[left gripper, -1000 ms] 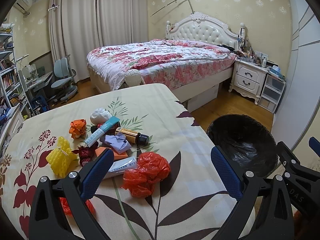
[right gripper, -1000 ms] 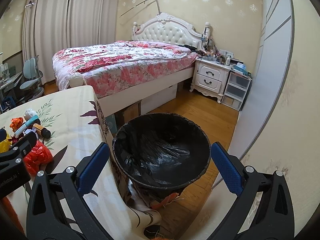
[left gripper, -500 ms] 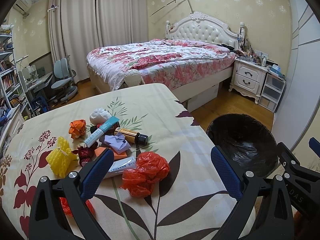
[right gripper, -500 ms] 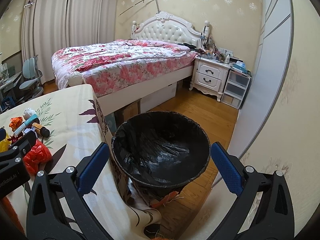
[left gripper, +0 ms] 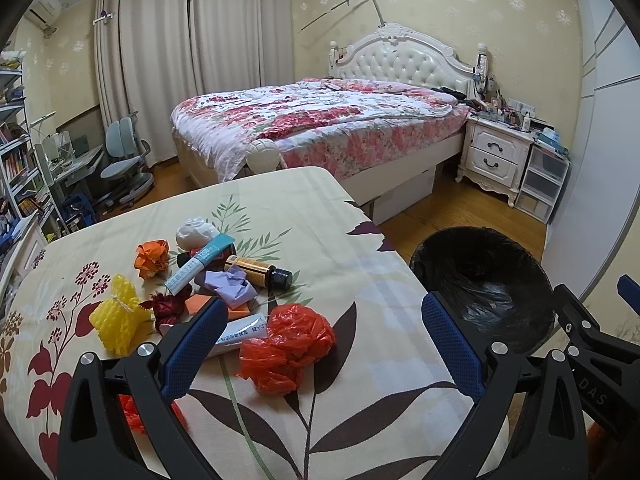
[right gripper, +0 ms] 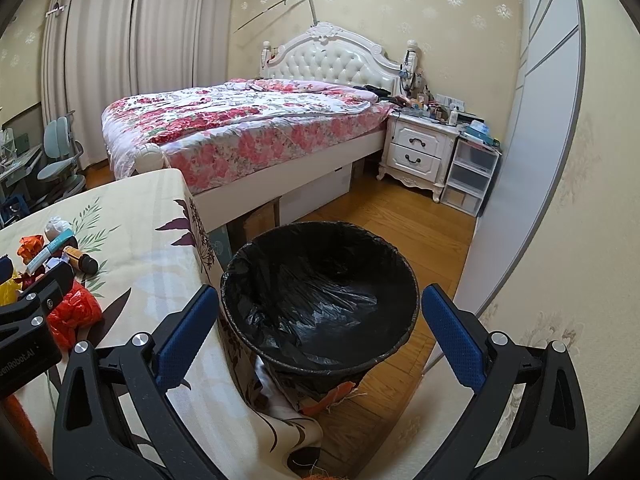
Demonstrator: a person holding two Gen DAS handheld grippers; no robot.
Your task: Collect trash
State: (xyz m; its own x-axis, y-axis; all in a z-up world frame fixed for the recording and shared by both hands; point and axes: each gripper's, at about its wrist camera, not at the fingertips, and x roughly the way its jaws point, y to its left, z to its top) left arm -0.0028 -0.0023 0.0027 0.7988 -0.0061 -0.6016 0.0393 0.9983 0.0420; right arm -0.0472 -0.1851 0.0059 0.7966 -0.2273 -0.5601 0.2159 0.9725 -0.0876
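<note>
Facing the litter pile (left gripper: 224, 284), the left claw (left gripper: 320, 340) gapes wide; right claw (right gripper: 320, 332), equally wide, frames the bin (right gripper: 320, 280).

Bedroom, pale yellow wallpaper (right gripper: 400, 4) with white floral motifs. Beige curtains (left gripper: 180, 60) drawn full height across the far wall; light even and indoor. Bed (left gripper: 320, 120) with white tufted headboard (left gripper: 400, 60) and pink floral quilt. White two-drawer nightstand (right gripper: 420, 148), cluttered top, with a clear plastic drawer unit (right gripper: 470, 176) just beside it. Wood floor (right gripper: 400, 224). Grey desk chair (left gripper: 126, 156) near a bookshelf (left gripper: 16, 160) at left. Air conditioner (left gripper: 44, 8) high on the wall.
</note>
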